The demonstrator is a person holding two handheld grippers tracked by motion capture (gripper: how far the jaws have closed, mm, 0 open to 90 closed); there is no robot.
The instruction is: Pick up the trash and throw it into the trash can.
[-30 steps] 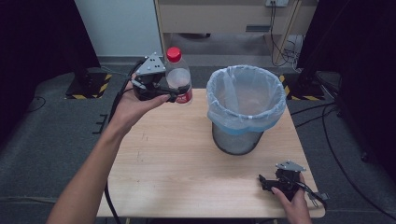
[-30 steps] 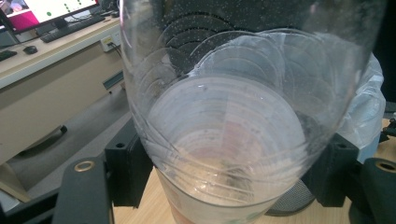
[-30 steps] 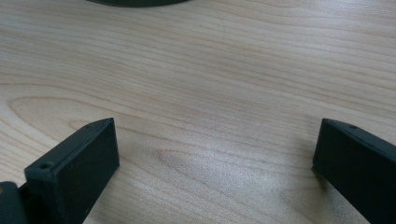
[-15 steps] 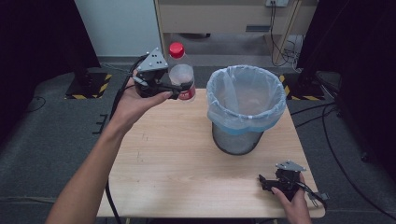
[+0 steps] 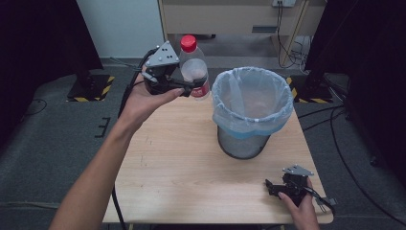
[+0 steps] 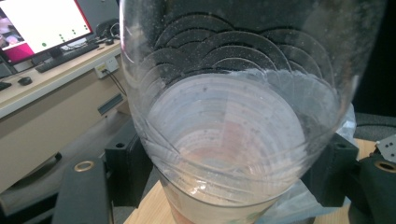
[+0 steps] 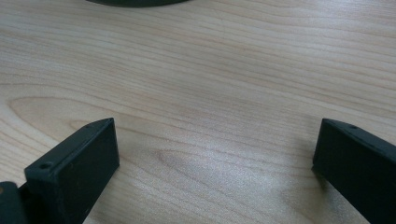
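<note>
the left hand-held gripper [image 5: 187, 86] grips a clear bottle [image 5: 194, 69] with a red cap, held upright in the air just left of the bag-lined bin [image 5: 252, 111]. the left gripper view adds the bottle's [image 6: 233, 116] scalloped wall pressed between the jaws. the right hand-held gripper [image 5: 274, 186] rests on the desk [image 5: 182, 167] near its front right corner; its own view shows the jaws spread wide over bare wood [image 7: 210, 93].

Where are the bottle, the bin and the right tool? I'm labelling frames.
bottle [image 5: 194, 68]: high view, clear body under the red cap.
bin [image 5: 242, 143]: high view, dark mesh wall below the bag.
right tool [image 5: 271, 187]: high view, between its tips.
</note>
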